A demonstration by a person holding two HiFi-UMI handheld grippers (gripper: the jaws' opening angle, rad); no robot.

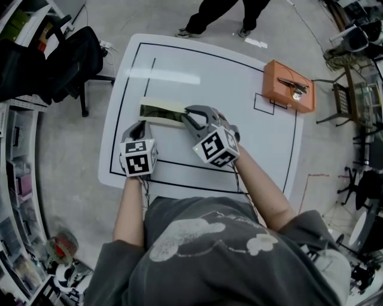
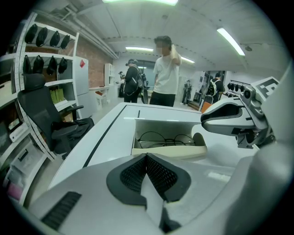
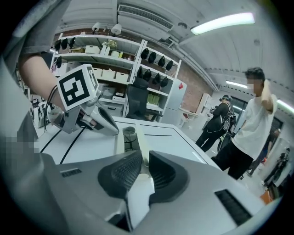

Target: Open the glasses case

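Spectacles (image 2: pixel 166 139) with thin dark wire rims lie in the tray of a cream rectangular glasses case (image 1: pixel 160 112). The case stands open on a white table (image 1: pixel 239 77) marked with black lines, a little toward 9 o'clock from the tabletop's middle in the head view. Its lid (image 2: pixel 167 126) stands up along the far, 12 o'clock side.

The right gripper (image 1: pixel 188 113) is at the case's 3 o'clock end. In the right gripper view its fingers (image 3: pixel 124 172) are drawn close, with only a narrow slit between them. A thin cream edge of the case runs into that slit, pinched by the pads.

The left gripper (image 1: pixel 139 127) is just at 7 o'clock of the case and apart from it. Its fingers (image 2: pixel 133 174) are pressed together at the tips with nothing between them.

An orange rectangular box (image 1: pixel 288 86) with a dark metal tool on top sits at the table's 2 o'clock corner, well apart from the case. A person in dark trousers (image 1: pixel 221 12) stands beyond the 12 o'clock edge. A black office chair (image 1: pixel 72 57) stands off the table at 10 o'clock.
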